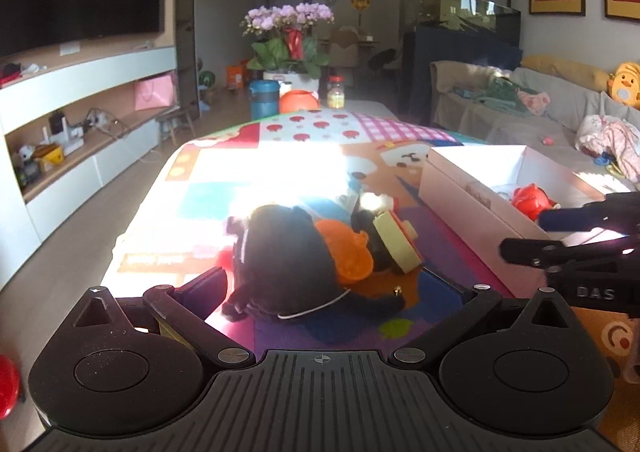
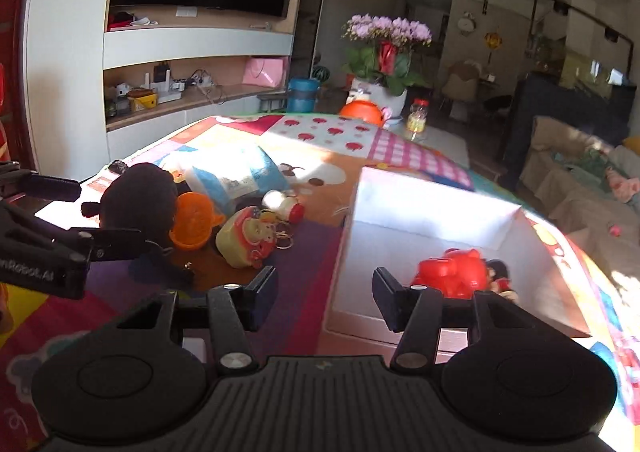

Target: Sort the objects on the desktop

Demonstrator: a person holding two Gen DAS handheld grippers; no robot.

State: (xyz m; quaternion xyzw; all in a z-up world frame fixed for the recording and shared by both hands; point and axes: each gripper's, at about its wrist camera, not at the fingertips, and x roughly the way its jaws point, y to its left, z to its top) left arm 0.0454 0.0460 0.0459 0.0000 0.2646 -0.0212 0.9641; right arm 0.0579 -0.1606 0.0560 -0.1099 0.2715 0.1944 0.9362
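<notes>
Nearest in the left wrist view, the left gripper (image 1: 340,284) is seen with its jaws wide apart around the dark plush toy (image 1: 280,252), which lies on the colourful mat (image 1: 280,124) covering the tabletop. The pads are not seen pressing on the plush, so it is judged not yet held. An orange toy (image 1: 348,252) and a cream-yellow toy (image 1: 396,240) lie just beside the plush, touching or nearly so.

In the right wrist view, the right gripper (image 2: 324,296) is shown with its jaws apart and nothing between them, held at the near wall of the white box (image 2: 400,212). A red toy (image 2: 452,272) already lies inside the box, with a small dark figure beside it.

The step in hand is judged to be the taking of the plush for the box. It would be done well if the jaws were closed across the body of the plush alone, with the orange toy kept out of the grip. The lift should be made clear of the box wall before any crossing. Beyond the toys, a blue-and-white packet (image 2: 236,176) and a small white bottle (image 2: 282,206) remain unsorted.
</notes>
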